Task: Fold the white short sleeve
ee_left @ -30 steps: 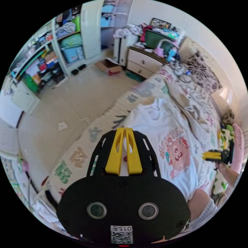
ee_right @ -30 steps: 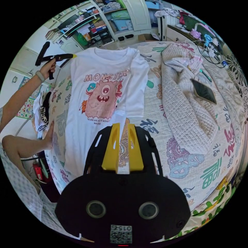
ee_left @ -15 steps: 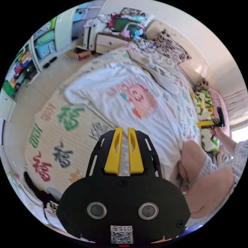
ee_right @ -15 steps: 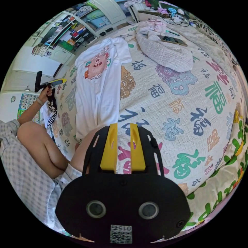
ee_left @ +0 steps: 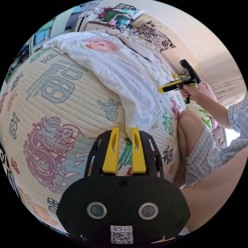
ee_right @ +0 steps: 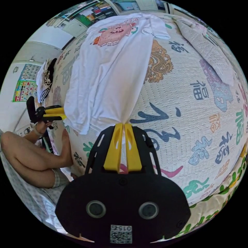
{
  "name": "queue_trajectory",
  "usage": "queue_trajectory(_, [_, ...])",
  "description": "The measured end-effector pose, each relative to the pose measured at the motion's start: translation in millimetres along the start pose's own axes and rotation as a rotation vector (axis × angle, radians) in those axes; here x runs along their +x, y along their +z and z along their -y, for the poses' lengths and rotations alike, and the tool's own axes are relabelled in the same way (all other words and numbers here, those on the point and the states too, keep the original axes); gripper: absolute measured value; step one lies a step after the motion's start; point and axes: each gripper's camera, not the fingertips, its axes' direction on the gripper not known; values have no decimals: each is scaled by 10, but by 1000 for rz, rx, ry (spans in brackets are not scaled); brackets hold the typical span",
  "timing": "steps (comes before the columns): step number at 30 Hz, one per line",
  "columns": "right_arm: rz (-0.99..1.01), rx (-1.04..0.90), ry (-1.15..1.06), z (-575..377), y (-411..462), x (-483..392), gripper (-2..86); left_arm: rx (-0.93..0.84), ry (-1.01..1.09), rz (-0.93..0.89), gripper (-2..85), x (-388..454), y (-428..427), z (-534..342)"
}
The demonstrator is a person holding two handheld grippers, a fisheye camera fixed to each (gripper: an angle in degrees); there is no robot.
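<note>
**Both grippers brought down to the hem end of the shirt**

Since the picture taken half a second ago, both grippers are seen to have been lowered from above the bed to the hem of the white short sleeve shirt (ee_right: 113, 69). The right gripper, then spread over bare quilt, is now closed on cloth.

The shirt is laid flat on the quilted bedspread (ee_right: 196, 108), print side up, with its collar at the far end from the grippers. One sleeve is folded in over the body on the side next to the dragon motif.

Right gripper (ee_right: 123, 126): in its own view, the yellow jaws are pressed together at the tips, and a gathered corner of the hem is pinched between them. The cloth is drawn into pleats that converge on the jaw tips. In the left gripper view, the same gripper (ee_left: 161, 90) is held in a hand (ee_left: 190, 91) at the far edge of the shirt.

Left gripper (ee_left: 125, 130): the jaws are spread, with a clear gap between them. The tips are placed at the near corner of the hem; whether the cloth is touched cannot be told. In the right gripper view, this gripper (ee_right: 63, 114) is seen just beside the hem's other corner, jaws apart.

A knitted blanket (ee_right: 206, 49) is lying on the bedspread, well apart from the shirt, beyond the folded sleeve.
</note>
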Motion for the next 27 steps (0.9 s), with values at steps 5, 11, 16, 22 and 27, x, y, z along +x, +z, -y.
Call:
queue_trajectory(5, [156,182,99,-491,-636,178,-4,113,-87,-102,3,-69,-272,-403])
queue_trajectory(11, [76,296,210,-1101,-1129,392,-4,153,21,-9,71,182,-553,-788])
queue_trajectory(16, [-80,249,224,-1299,-1161,305,-3,56,-11,-33,109,288,-208,-1023])
queue_trajectory(22, [-105,248,182,-1374,-1327,51,-2,103,-25,-5,12,262,-471,-1276])
queue_trajectory(27, [144,496,169,-1167,-2056,-36,-3,443,-92,-2,-1,-276,-1803,-1158])
